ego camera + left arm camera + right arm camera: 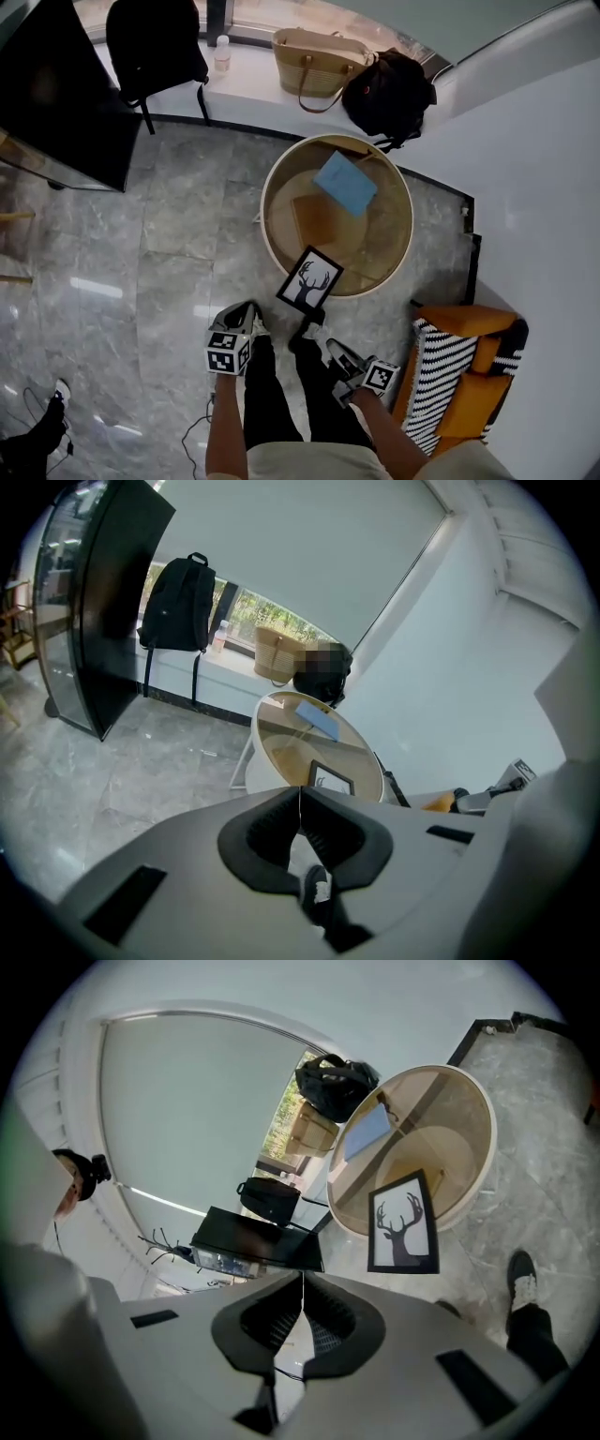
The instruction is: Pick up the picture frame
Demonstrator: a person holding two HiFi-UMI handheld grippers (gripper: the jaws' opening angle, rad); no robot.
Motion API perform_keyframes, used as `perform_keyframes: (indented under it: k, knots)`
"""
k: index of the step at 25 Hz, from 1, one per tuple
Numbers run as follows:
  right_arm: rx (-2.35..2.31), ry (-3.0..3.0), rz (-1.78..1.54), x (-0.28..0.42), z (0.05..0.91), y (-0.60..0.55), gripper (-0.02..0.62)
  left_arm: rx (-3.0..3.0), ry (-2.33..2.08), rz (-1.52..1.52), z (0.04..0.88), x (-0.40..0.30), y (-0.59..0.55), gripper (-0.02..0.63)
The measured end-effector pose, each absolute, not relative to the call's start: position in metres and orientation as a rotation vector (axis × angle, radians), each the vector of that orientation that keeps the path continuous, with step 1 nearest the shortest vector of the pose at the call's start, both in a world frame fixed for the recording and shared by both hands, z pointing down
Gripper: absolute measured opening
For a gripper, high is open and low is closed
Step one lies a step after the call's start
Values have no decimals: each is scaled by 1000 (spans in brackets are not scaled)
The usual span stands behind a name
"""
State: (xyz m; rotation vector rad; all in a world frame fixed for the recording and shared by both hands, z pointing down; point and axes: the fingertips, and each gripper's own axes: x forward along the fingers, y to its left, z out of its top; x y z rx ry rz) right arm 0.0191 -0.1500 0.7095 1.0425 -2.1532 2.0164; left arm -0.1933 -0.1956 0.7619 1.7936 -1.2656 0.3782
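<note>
So the picture frame (pixel 309 280) is sitting at the near edge of the round table (pixel 269 223), on the side closest to the person. It's a portrait-shaped rectangle. In the head view its long axis runs diagonally, bottom end down-left over the table's rim and top end up-right toward the middle. From the left gripper view it looks propped up with its face toward the person, antlers at the top, but I can't tell how steeply it leans.

Looks-wise: a thin black border and a white picture with a black deer-head silhouette and big antlers.

Counts: one frame, one table, and one blue book (pixel 345 183) lying farther back on the table, well apart from the frame. On the window ledge behind there are two black bags, a backpack (pixel 155 42) and another bag (pixel 386 94), with one woven tote (pixel 314 58) and one small bottle (pixel 222 52) between them. There's one orange chair (pixel 469 375) with a striped cushion at the right.

Left tongs (pixel 300 794) are pressed together with nothing in them. Same for the right tongs (pixel 302 1279), tips meeting and empty. Both are short of the frame.
</note>
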Motion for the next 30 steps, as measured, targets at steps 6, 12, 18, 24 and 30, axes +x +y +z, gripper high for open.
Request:
perform_keyframes:
  k: [6, 12, 18, 24, 30]
  knots:
    - [1060, -2076, 2073, 50, 772, -131, 35, 1825, -1175, 508, 813, -150, -189, 20]
    - [1052, -2127, 2039, 71, 825, -156, 35, 1904, -1064, 737, 852, -107, -176, 20]
    - [963, -2140, 1966, 104, 871, -174, 35, 1810, -1104, 719, 876, -75, -167, 20]
    - [896, -2097, 1962, 131, 912, -193, 35, 1645, -1140, 701, 904, -40, -147, 20]
    - [853, -2136, 1993, 139, 917, -202, 35, 1652, -1086, 778, 925, 1, -139, 20]
